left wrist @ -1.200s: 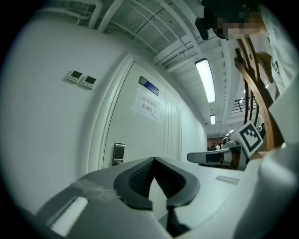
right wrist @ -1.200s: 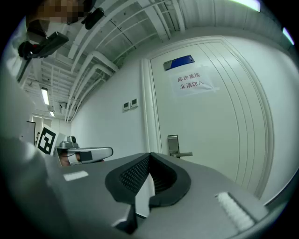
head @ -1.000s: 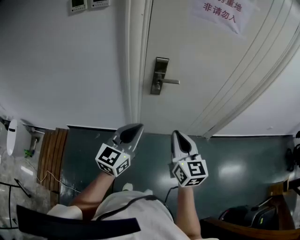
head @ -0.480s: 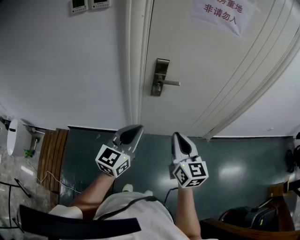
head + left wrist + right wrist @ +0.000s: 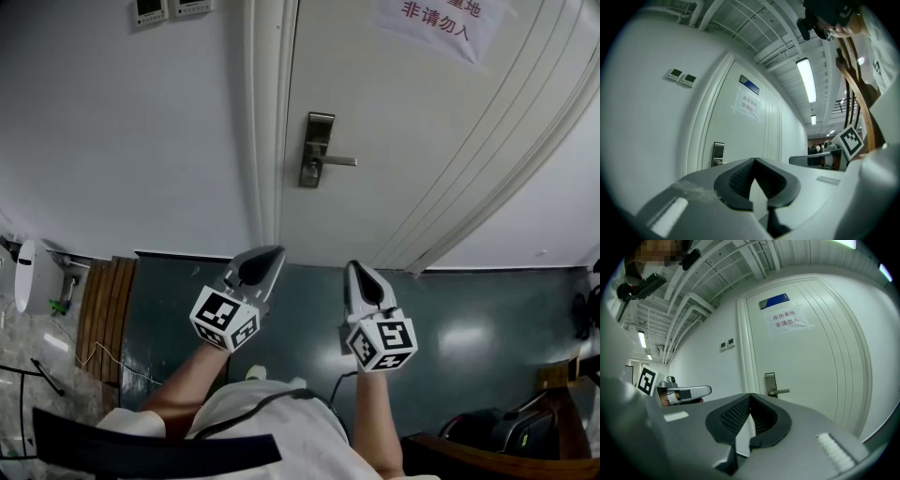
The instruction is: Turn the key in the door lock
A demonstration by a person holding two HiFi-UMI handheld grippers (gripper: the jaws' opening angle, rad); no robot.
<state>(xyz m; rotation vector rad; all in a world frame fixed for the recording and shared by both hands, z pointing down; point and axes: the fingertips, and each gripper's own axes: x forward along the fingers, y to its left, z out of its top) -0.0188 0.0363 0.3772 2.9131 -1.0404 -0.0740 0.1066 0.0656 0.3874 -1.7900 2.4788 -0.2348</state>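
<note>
A: How is the door lock (image 5: 317, 150) seen?

B: It is seen as a tall metal plate, fixed upright near the left edge of the white door (image 5: 412, 141). A lever handle (image 5: 341, 161) is pointed to the right. A key cannot be made out on it.

A: And the grippers?

B: The left gripper (image 5: 275, 252) and the right gripper (image 5: 354, 267) are held side by side over the dark floor (image 5: 469, 319), well apart from the lock. Both pairs of jaws are closed together, and nothing is held between them.
</note>
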